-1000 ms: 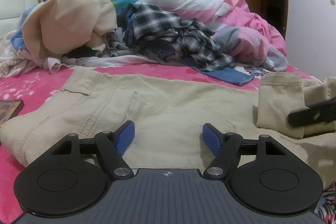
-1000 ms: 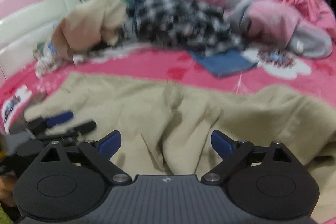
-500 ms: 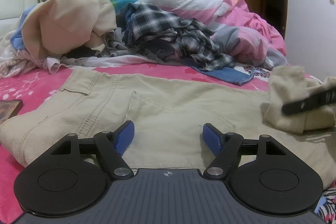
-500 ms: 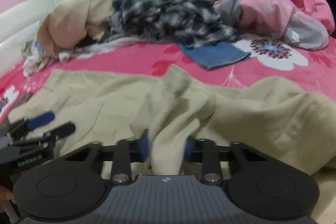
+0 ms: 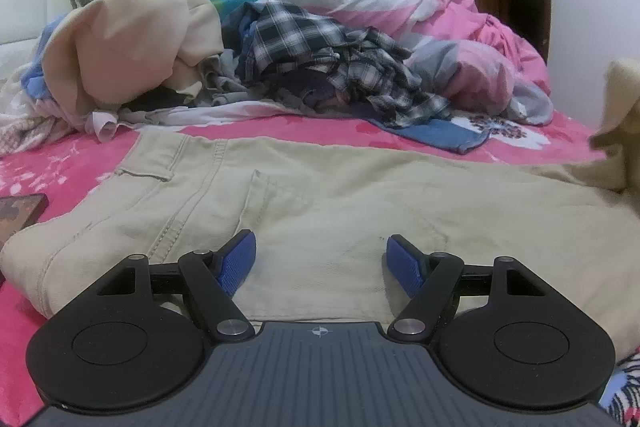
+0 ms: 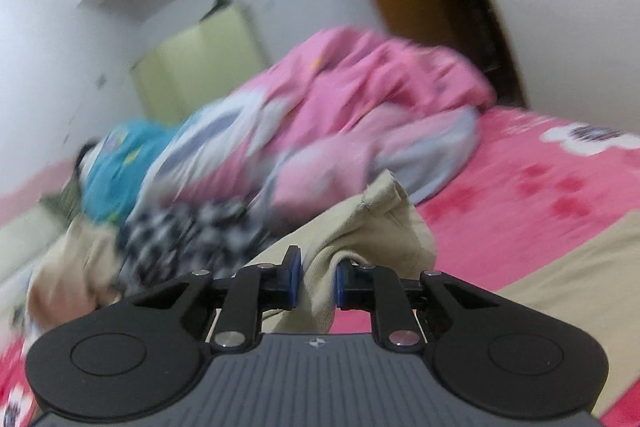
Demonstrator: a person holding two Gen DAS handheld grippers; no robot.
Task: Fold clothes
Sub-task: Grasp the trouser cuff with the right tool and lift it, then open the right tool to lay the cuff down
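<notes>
Beige trousers (image 5: 320, 195) lie spread flat across the near part of the pink bed (image 5: 60, 163), with a heap of crumpled clothes (image 5: 320, 59) and bedding behind them on the far side. The left gripper (image 5: 321, 259) hangs over the near waist area with its jaws apart and nothing between them. The right gripper (image 6: 316, 277) has just been closing and now pinches a bunched fold of the trousers at the right, lifted off the bed.

Beige trousers (image 5: 320, 195) matt twill cloth; pink bedsheet (image 5: 60, 167) fleecy.
</notes>
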